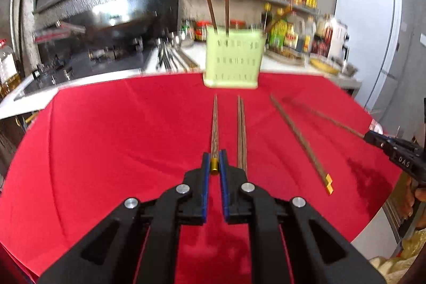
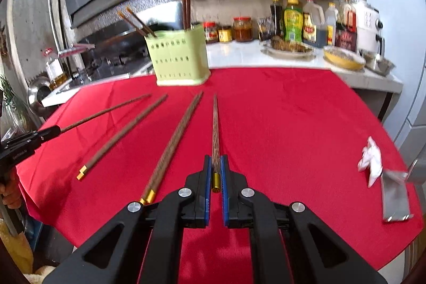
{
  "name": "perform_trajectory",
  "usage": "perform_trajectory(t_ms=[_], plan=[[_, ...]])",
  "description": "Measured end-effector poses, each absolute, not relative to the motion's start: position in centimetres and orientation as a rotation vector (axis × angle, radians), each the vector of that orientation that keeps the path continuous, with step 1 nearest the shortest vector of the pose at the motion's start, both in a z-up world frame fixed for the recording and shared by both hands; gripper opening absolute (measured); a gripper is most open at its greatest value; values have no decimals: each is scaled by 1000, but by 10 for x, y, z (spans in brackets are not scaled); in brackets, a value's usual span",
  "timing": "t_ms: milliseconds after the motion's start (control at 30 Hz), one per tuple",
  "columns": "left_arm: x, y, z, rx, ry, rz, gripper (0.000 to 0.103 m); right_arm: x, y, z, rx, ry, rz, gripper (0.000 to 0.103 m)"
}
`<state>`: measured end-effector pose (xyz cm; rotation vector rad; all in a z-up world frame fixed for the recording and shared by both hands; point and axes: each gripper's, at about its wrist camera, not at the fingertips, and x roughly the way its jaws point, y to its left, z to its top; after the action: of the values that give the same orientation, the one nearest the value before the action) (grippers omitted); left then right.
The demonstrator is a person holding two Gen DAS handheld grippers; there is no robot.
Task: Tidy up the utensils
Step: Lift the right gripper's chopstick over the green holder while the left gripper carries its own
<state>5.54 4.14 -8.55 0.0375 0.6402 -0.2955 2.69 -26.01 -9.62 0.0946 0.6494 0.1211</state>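
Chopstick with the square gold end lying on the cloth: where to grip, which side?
Probably the thick end just past the gold cap of the chopstick, coming from the near table edge, in line with its length. It lies flat, butt nearest, tip toward the green holder.

A holder [image 2: 179, 59] stands at the tabletop's [image 2: 279, 124] far edge with chopsticks [image 2: 186, 8] upright in it. Before it, more chopsticks [image 2: 173, 145] lie side by side, pointing toward it. A tissue [image 2: 370, 160] lies far right.
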Motion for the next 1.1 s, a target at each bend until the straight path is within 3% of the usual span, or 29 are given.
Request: perform_trajectory(t_ms=[467,1100], plan=[[49,56,16,11,387,-324,7,36,-266,15,82,428,152,6],[78,60,30,10,351,-288,7,84,-256,40,24,385,146,7]])
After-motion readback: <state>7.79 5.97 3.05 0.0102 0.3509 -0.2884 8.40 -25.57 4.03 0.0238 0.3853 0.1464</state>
